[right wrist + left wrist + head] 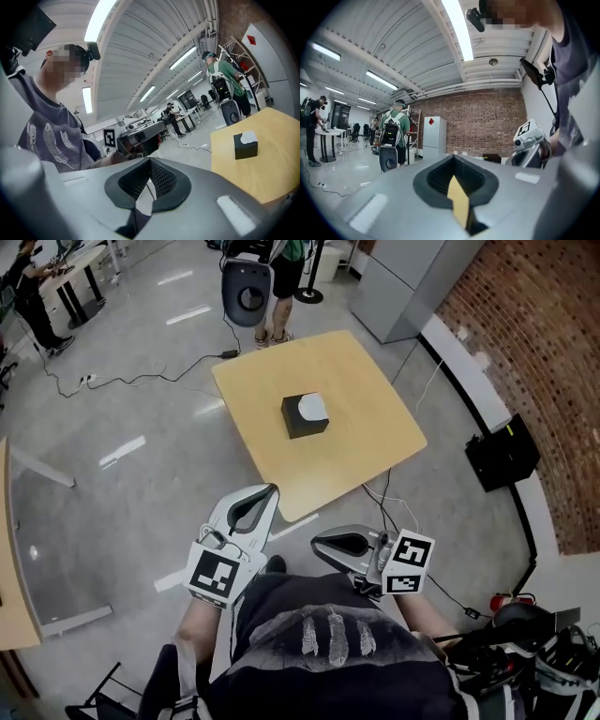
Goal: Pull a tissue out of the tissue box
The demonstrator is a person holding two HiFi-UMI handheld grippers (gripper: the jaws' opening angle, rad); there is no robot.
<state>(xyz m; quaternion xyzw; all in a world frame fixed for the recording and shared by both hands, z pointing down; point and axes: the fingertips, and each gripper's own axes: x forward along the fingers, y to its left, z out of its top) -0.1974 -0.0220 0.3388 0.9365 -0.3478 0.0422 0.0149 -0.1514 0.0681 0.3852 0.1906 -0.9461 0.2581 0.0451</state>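
Observation:
A black tissue box (305, 415) with a white tissue showing at its top stands near the middle of the square wooden table (366, 446). In the right gripper view the tissue box (245, 145) sits on the table (267, 173) far off to the right. Both grippers are close to my body, short of the table's near corner. My left gripper (272, 490) points toward the table, jaws together and empty. My right gripper (317, 542) lies beside it, pointing left, also shut and empty. In their own views the left gripper (453, 158) and the right gripper (150, 160) show closed tips.
A person with a backpack (277, 277) stands beyond the table next to a round grey unit (247, 293). Cables (141, 379) run over the glossy floor. A black case (503, 454) sits by the brick wall at the right. A desk edge (9, 559) is at the left.

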